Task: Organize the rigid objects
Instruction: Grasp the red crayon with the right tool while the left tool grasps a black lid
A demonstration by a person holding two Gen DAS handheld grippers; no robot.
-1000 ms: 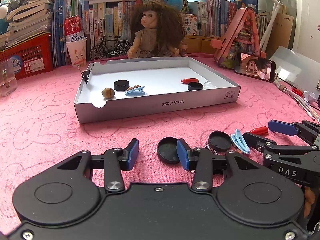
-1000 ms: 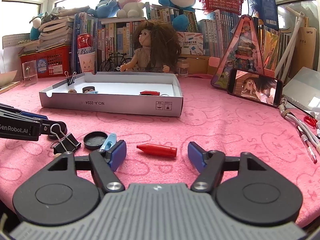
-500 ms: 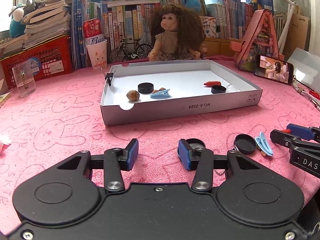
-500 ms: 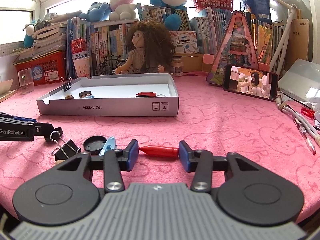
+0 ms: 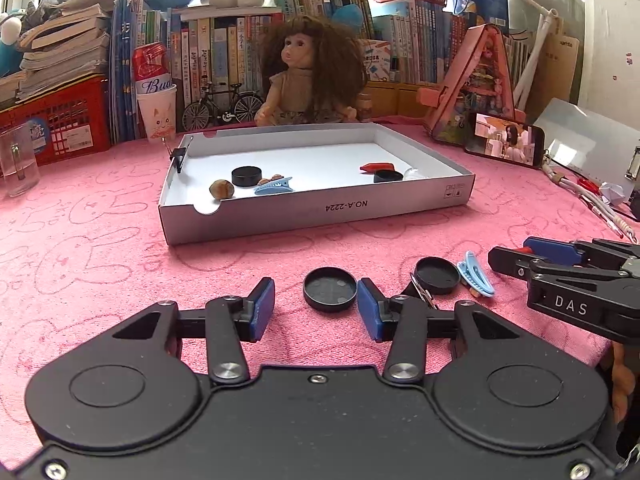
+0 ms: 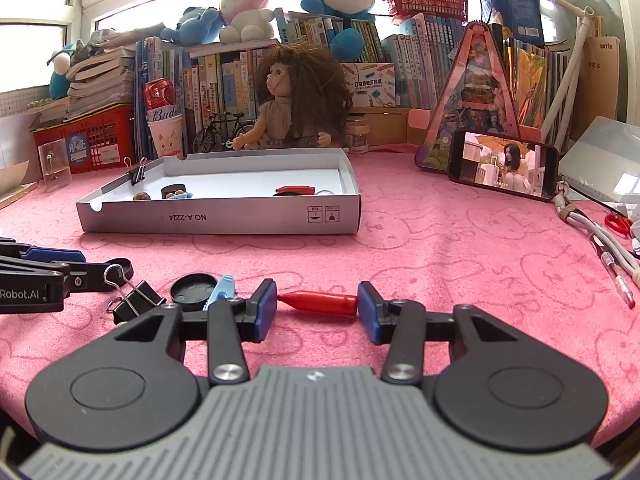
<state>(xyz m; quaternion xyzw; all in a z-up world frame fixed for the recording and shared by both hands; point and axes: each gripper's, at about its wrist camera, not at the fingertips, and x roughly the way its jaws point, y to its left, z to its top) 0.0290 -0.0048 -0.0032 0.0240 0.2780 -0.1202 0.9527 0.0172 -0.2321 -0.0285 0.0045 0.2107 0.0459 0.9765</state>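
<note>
Bracketing a red cap (image 6: pixel 318 303), the right hand-held gripper (image 6: pixel 317 310) stood wide, pads seemingly touching its ends. The left hand-held gripper (image 5: pixel 316 310) gaped wide behind a black lid (image 5: pixel 329 289).

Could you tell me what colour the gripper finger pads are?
Blue pads, clearest in the right wrist view.

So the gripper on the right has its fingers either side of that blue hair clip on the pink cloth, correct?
Not quite: the right gripper brackets the red cap, not the blue hair clip, which lies to its left. The right wrist view shows it; the pink cloth part is right.
</note>
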